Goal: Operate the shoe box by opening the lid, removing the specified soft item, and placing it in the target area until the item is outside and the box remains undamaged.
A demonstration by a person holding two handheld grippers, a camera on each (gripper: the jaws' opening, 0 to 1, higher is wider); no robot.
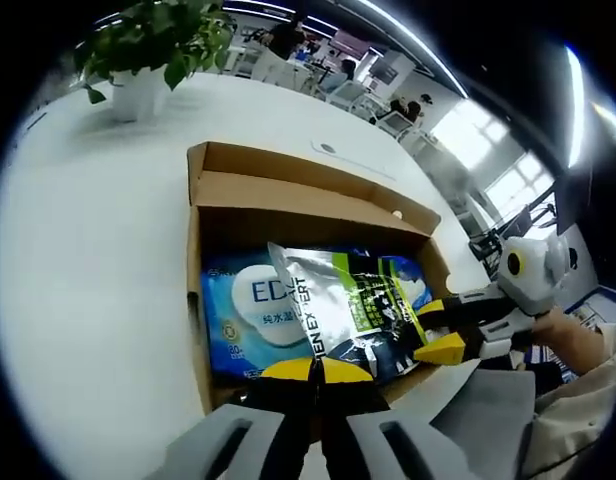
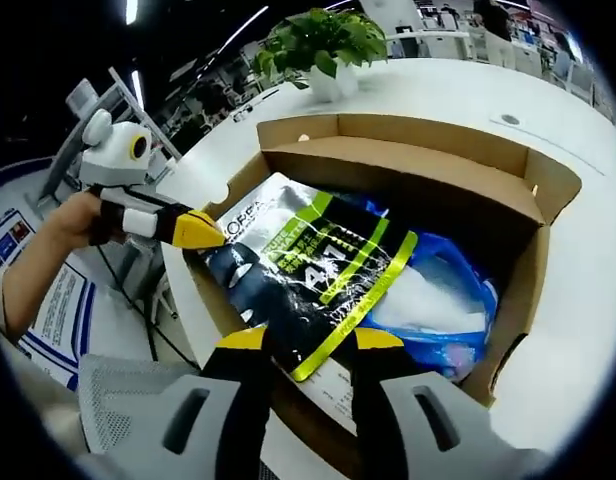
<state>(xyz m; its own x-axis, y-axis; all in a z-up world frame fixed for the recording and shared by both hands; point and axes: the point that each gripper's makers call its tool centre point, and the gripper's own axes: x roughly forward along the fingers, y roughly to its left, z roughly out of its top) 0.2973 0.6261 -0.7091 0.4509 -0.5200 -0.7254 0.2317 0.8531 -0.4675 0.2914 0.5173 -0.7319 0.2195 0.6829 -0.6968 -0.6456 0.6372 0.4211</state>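
An open cardboard box [image 1: 288,165] [image 2: 408,135] lies on the white table. Inside, a silver, black and green pouch [image 1: 348,300] [image 2: 308,270] rests tilted over a blue wipes pack [image 1: 243,310] [image 2: 438,290]. My left gripper [image 1: 315,370] [image 2: 208,232] is shut, pinching the pouch's corner at the box's near wall. My right gripper [image 2: 310,340] [image 1: 438,327] stands open, its yellow-tipped jaws on either side of the pouch's other corner.
A potted plant [image 1: 148,50] [image 2: 323,45] stands on the table [image 1: 88,250] [image 2: 588,230] beyond the box. The box's flaps stand up at the far side. A person's hands [image 1: 578,340] [image 2: 68,225] hold the grippers. Chairs and desks fill the room behind.
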